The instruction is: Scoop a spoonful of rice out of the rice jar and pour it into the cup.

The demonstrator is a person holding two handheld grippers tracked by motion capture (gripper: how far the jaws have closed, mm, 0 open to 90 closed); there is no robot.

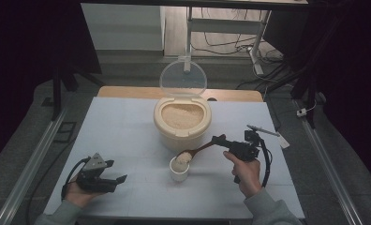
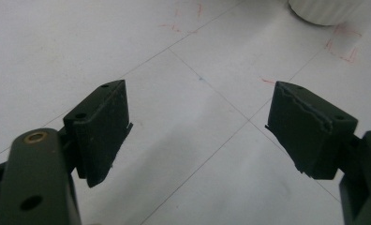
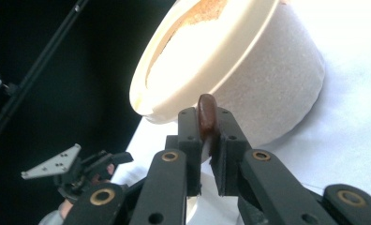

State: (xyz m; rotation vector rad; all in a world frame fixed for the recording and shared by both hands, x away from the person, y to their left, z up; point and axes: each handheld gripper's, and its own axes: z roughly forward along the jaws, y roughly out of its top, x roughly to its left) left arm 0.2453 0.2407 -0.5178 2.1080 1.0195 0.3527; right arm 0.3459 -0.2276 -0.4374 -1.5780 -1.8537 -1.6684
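— On the white desk (image 1: 127, 136), what surrounds my work?

— One cream rice tub (image 1: 182, 123), clear lid (image 1: 183, 78) up, just behind one white cup (image 1: 179, 169).

— My grippers?

— Right gripper (image 1: 219, 140) jaws clenched on one brown wooden spoon (image 1: 193, 153), rice heaped over the cup; left gripper (image 1: 119, 180) released, well apart.

1. The table (image 1: 127, 131) is white, crossed by thin grey lines and faint red marks.
2. The rice bin (image 1: 182, 129) at frame centre is cream; its lid (image 1: 183, 78) is clear.
3. The cup (image 1: 179, 171) is white and ribbed.
4. The spoon (image 1: 197, 151) is dark brown.
5. The left gripper (image 1: 120, 180) is black with a grey plate.
6. The right gripper (image 1: 216, 139) is black with brass-coloured rivets.
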